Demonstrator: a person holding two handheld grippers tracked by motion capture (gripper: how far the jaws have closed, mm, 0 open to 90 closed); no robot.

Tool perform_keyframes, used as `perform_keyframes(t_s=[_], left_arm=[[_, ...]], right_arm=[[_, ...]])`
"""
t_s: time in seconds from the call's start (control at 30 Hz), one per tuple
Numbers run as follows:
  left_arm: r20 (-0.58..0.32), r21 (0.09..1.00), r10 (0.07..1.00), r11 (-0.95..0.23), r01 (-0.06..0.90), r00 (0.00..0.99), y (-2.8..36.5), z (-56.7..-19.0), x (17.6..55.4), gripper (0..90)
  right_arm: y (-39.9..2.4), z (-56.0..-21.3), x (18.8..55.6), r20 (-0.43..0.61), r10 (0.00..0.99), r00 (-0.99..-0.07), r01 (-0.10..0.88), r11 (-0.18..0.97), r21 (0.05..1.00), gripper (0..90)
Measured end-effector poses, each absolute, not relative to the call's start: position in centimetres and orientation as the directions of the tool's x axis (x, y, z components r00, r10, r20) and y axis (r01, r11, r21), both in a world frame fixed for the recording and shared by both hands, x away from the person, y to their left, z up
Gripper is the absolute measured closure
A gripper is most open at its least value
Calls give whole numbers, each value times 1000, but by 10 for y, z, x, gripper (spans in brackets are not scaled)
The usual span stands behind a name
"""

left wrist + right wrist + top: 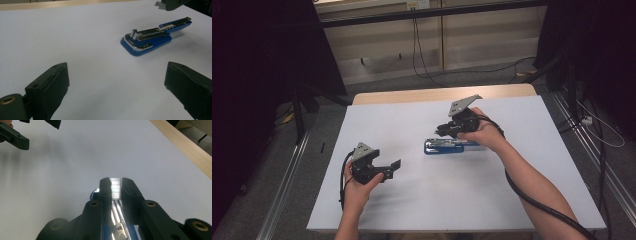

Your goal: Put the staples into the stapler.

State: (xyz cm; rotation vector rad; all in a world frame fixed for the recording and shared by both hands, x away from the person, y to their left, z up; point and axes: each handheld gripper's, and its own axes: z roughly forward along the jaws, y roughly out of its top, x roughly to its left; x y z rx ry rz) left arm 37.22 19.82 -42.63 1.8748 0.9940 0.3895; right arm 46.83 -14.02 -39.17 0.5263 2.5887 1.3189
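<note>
The high view looks from above the near edge of the table [377, 200] forward and down, far enough to take in all four edges. The left gripper view sits low over the table, facing the stapler [152, 37], which the high view shares. The right gripper view looks very closely along the stapler toward the far edge.
</note>
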Motion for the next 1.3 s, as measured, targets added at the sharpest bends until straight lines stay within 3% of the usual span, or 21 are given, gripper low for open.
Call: perform_keyframes(t_s=[1.3], left_arm=[[-150,854,777,-210,477,611,202,-426,372,61]], right_arm=[[-132,-400,475,-14,366,-931,209,562,800,793]])
